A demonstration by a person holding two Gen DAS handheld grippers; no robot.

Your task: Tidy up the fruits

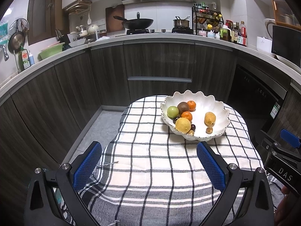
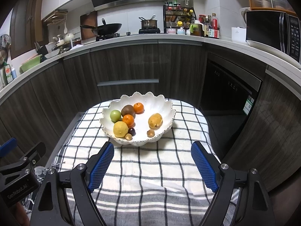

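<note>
Both claws are hovering over the tabletop with its black-and-white checked cloth, and neither one has anything in it. My left claw is spread wide, blue pads well apart, just cloth showing between them. Right claw is the same story — jaws spread, nothing pinched, sitting just short of the bowl.

The fruit is all in the white scalloped bowl at the far end of the tabletop. On its left side there's a cluster: green apple, brown kiwi, two mandarins, a big lemon, a dark plum and a small tan fruit right by the near rim. Off to the right, apart from that bunch, sit a yellow pear-ish fruit and another small tan fruit — nothing on the cloth itself.
</note>
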